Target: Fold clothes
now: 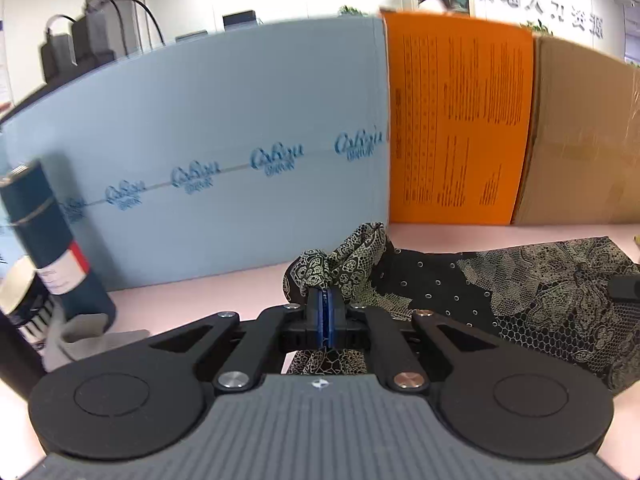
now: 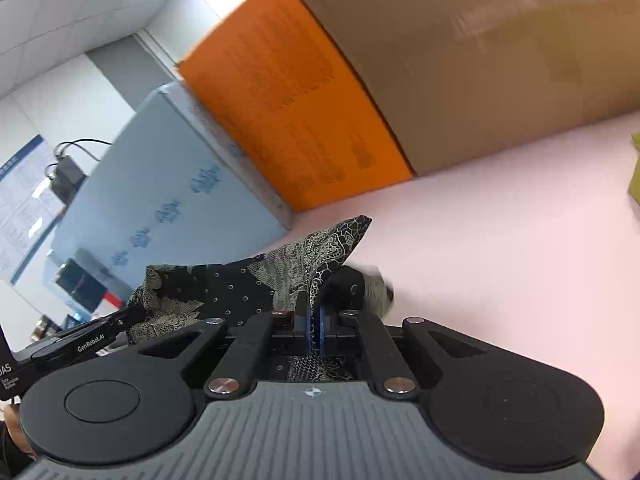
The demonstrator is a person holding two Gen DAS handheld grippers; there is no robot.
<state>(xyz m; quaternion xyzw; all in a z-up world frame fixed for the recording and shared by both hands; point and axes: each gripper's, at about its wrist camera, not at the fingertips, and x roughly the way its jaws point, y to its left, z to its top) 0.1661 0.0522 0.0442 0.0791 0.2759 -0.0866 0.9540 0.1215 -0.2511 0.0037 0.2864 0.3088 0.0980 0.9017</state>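
Note:
A black garment (image 1: 520, 292) with a cream lace print and small dots lies on the pink table (image 1: 208, 292). My left gripper (image 1: 325, 296) is shut on a bunched edge of the garment at its left end. In the right wrist view my right gripper (image 2: 314, 312) is shut on another edge of the same garment (image 2: 240, 288), which rises in a pointed flap above the fingers. The left gripper's body (image 2: 80, 344) shows at the left of the right wrist view, touching the cloth's far end.
A light blue board (image 1: 224, 152), an orange box (image 1: 460, 120) and a brown cardboard box (image 1: 580, 132) stand along the table's back. A dark teal cylinder (image 1: 48, 240) and a cup stand at the left. A yellow-green object (image 2: 634, 176) sits at the right edge.

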